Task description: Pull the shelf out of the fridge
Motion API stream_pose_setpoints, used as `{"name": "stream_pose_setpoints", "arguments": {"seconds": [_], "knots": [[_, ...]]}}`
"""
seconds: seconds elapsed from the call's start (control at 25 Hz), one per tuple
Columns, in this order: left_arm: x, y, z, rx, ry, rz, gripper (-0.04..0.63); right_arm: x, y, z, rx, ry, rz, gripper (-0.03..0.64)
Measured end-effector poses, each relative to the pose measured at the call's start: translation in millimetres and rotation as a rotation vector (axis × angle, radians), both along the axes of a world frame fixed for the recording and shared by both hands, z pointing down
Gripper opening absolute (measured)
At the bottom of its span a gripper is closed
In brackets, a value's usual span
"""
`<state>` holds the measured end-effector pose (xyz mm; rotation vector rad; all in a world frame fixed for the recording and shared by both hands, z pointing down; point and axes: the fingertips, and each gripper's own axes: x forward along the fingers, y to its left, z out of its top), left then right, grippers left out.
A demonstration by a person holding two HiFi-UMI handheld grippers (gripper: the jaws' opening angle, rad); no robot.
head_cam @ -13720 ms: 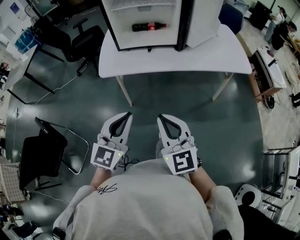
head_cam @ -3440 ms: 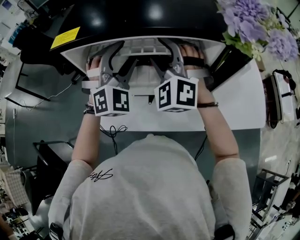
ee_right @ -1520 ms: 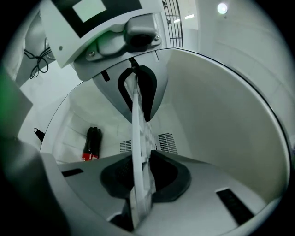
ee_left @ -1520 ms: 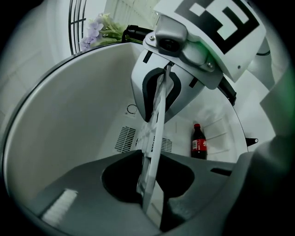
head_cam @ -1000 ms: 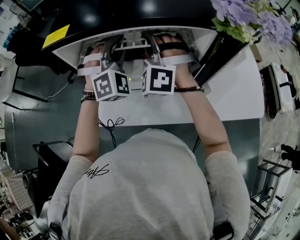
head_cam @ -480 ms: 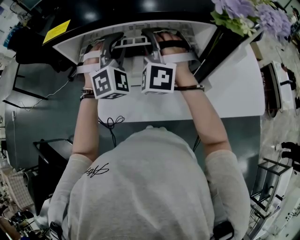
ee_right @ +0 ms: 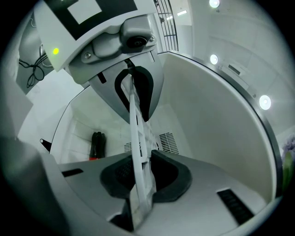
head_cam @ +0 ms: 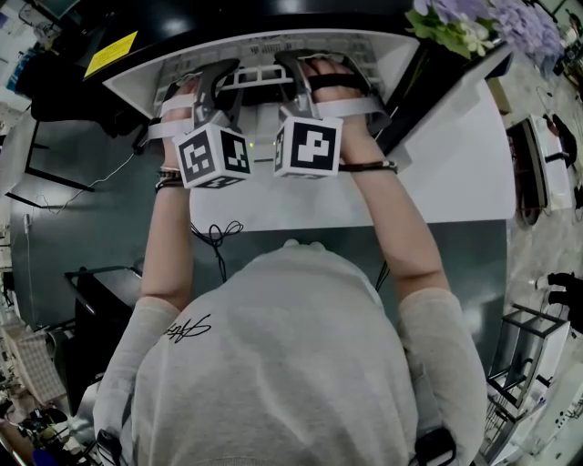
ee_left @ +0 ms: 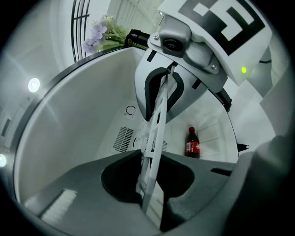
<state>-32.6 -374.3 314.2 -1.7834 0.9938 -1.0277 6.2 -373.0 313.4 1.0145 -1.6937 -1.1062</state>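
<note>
The white wire shelf [head_cam: 257, 78] lies inside the open fridge [head_cam: 137, 86], which stands on a white table [head_cam: 455, 173]. My left gripper [head_cam: 221, 75] is shut on the shelf's front edge at the left, and my right gripper [head_cam: 288, 65] is shut on it just to the right. In the left gripper view the shelf [ee_left: 154, 138] runs edge-on between the pads of the left gripper [ee_left: 150, 160]. The right gripper view shows the shelf [ee_right: 137, 138] the same way, pinched in the right gripper [ee_right: 139, 162]. A cola bottle [ee_left: 192, 143] lies on the fridge floor below.
Purple flowers [head_cam: 492, 18] stand on top of the fridge at the right. The fridge door [head_cam: 437, 91] hangs open to the right. A yellow label [head_cam: 111, 53] is on the fridge's black top. A cable [head_cam: 219, 241] hangs off the table's front edge; a chair [head_cam: 100, 300] stands lower left.
Both grippers keep their hold on the shelf. Hands, fridge and table have shifted slightly up in the head view; the shelf shows no clear movement relative to the fridge.
</note>
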Motion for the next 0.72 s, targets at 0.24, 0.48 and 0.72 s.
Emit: {"name": "stream_pose_setpoints", "arguments": {"seconds": [0.24, 0.48, 0.72], "knots": [[-0.2, 4.1, -0.5, -0.001, 0.000, -0.001, 0.055, 0.3, 4.3, -1.4, 0.001, -0.005, 0.003, 0.054], [-1.4, 9.0, -1.5, -0.002, 0.002, -0.002, 0.055, -0.5, 9.4, -1.9, -0.002, -0.009, 0.005, 0.054], [0.2, 7.9, 0.2, -0.006, 0.002, -0.005, 0.055, 1.4, 8.7, 0.0, -0.012, -0.023, 0.011, 0.054]]}}
